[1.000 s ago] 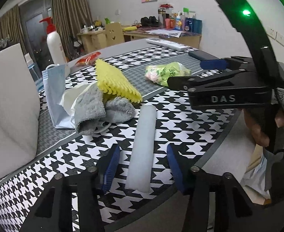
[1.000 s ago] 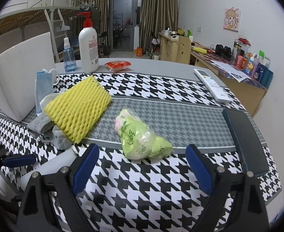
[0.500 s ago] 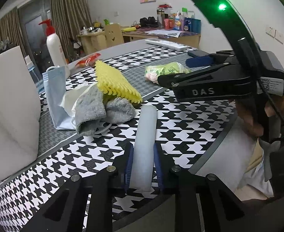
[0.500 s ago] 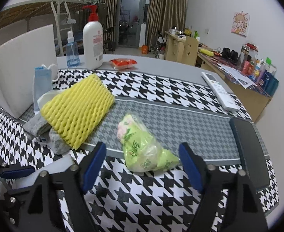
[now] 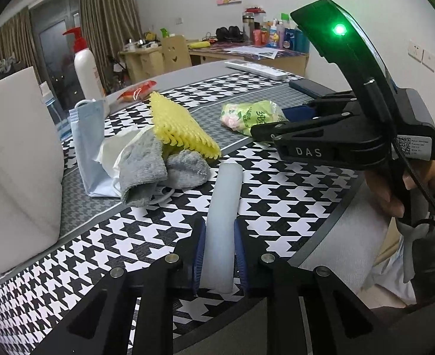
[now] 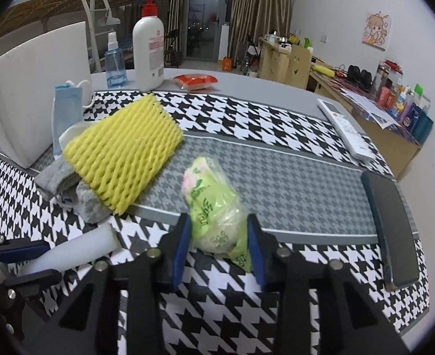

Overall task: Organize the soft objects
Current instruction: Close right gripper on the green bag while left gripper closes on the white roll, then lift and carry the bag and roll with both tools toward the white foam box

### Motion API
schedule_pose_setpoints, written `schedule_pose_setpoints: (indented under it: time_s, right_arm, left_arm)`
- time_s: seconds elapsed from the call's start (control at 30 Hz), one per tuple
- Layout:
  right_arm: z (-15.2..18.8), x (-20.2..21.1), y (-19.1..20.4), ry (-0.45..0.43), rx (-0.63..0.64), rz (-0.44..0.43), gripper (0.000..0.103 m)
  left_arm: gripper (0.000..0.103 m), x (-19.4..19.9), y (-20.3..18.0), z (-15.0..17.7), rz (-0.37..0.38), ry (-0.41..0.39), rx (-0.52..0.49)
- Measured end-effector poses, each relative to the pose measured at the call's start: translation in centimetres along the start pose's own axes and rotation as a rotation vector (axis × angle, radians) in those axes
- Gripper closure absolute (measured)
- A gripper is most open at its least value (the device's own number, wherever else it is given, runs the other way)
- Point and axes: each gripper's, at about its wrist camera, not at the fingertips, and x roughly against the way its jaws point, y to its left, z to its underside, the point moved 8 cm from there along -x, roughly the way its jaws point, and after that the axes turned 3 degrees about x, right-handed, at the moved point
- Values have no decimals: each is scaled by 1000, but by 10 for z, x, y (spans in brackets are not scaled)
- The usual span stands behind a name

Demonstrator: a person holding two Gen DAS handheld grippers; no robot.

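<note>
The left gripper (image 5: 217,254) is clamped on a pale foam roll (image 5: 222,222): both blue pads are pressed against the roll's near end. The roll's long axis runs straight ahead along the fingers, its far end pointing away from the jaws and stopping just short of a grey sock (image 5: 158,171). The roll lies on a houndstooth table cloth (image 5: 276,195).

The jaws of the right gripper (image 6: 219,247) are closing, and a green plastic packet (image 6: 214,207) is seen between them. The pads appear to be at the packet's sides, though firm pressure cannot be told. The packet's long axis is set nearly along the fingers, leaning slightly left, with its pink-and-white end pointing away from the jaws.

Ahead and left of the right jaws, a yellow foam net (image 6: 122,153) is laid over the grey sock and a crumpled white bag (image 5: 114,148), its long axis slanting away to the right. Just beyond that pile a blue face mask (image 6: 68,112) is propped against a white foam block (image 6: 37,88). To the right of the right jaws a dark flat case (image 6: 390,227) is laid lengthwise.

Farther off, a pump bottle (image 6: 148,50) and a small blue spray bottle (image 6: 115,65) are stood upright; their contents cannot be told. A red packet (image 6: 195,80) and a white remote (image 6: 344,127) are placed near the far edge.
</note>
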Motion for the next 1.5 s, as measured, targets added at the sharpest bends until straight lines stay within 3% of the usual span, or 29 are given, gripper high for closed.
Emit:
schedule_pose_setpoints:
  time_s: [0.3, 0.67, 1.5]
  right_arm:
    - [-5, 21, 4, -56, -16, 1, 73]
    - [-10, 53, 15, -129, 2, 73, 73]
    - [-39, 114, 11, -293, -138, -79, 73]
  left_arm:
    - [82, 16, 9, -3, -8, -40, 29]
    - [82, 32, 27, -1, -32, -78, 71]
    - [82, 83, 50, -21, -77, -209, 127]
